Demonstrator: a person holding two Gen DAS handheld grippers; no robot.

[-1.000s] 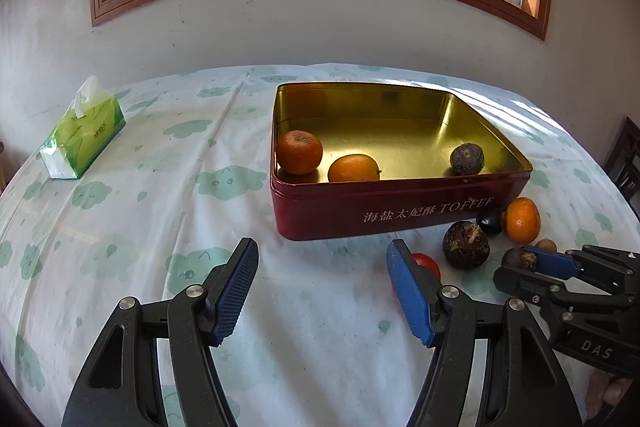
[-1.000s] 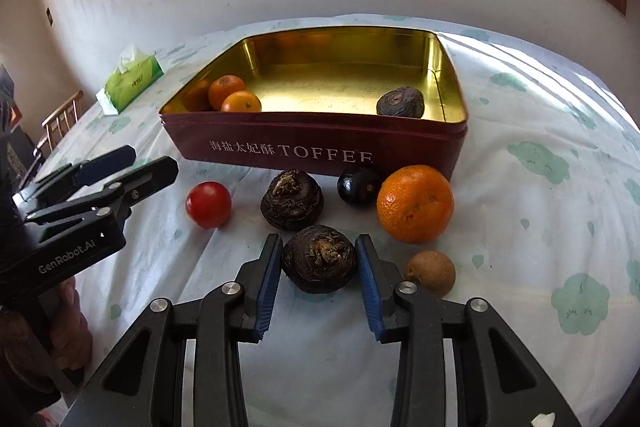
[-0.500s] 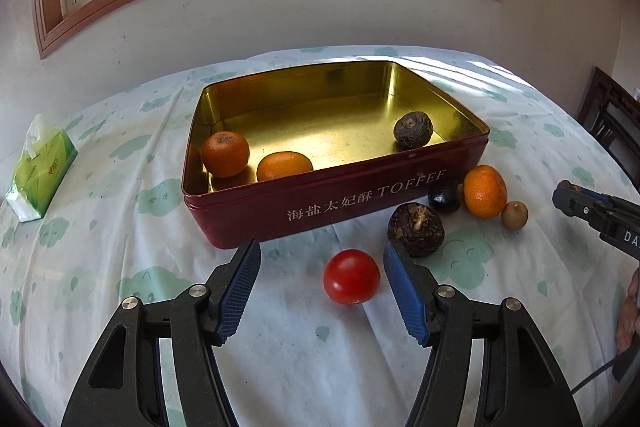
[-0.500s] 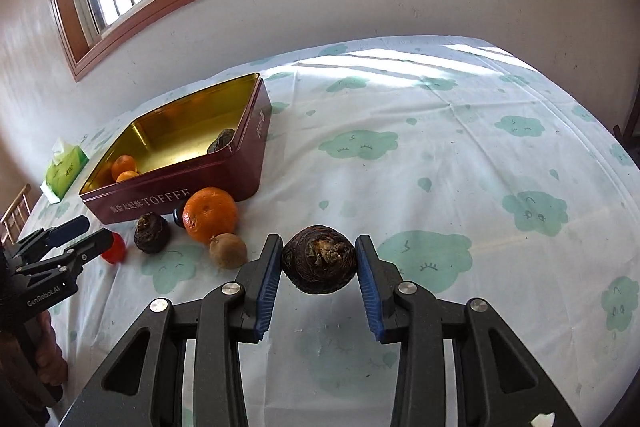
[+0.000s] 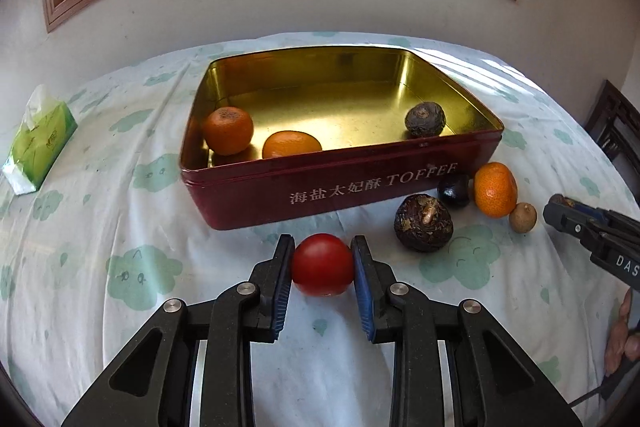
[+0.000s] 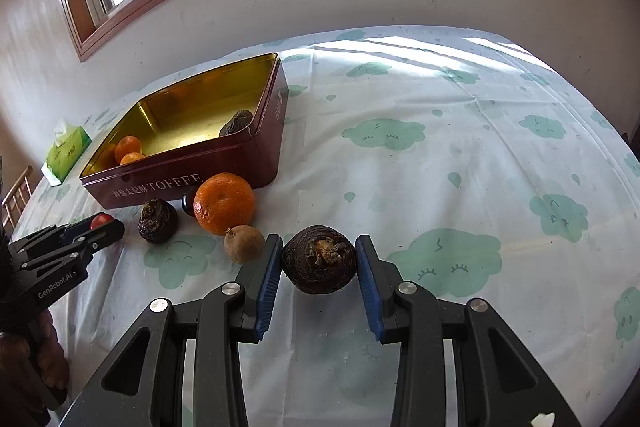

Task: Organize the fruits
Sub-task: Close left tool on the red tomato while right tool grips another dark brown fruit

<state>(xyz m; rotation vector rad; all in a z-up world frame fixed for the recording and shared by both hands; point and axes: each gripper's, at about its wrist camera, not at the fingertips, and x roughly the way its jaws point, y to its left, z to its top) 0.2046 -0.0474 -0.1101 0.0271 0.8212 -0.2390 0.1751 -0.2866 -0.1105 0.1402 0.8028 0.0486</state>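
Note:
My left gripper (image 5: pixel 322 258) is shut on a red tomato (image 5: pixel 322 264) just in front of the red toffee tin (image 5: pixel 340 187). The tin holds two oranges (image 5: pixel 228 129) and a dark wrinkled fruit (image 5: pixel 425 119). Beside the tin lie a dark wrinkled fruit (image 5: pixel 423 223), a small black fruit (image 5: pixel 453 189), an orange (image 5: pixel 495 189) and a small brown fruit (image 5: pixel 522 217). My right gripper (image 6: pixel 319 259) is shut on another dark wrinkled fruit (image 6: pixel 320 259), held above the cloth right of the tin (image 6: pixel 192 163).
A green tissue pack (image 5: pixel 38 145) lies at the far left of the cloud-print tablecloth (image 6: pixel 460 155). A wall with a window stands behind the table. A dark wooden chair (image 5: pixel 618 131) stands at the right edge.
My left gripper has closed on the red tomato. My right gripper, still holding its dark fruit, has swung a little back towards the tin.

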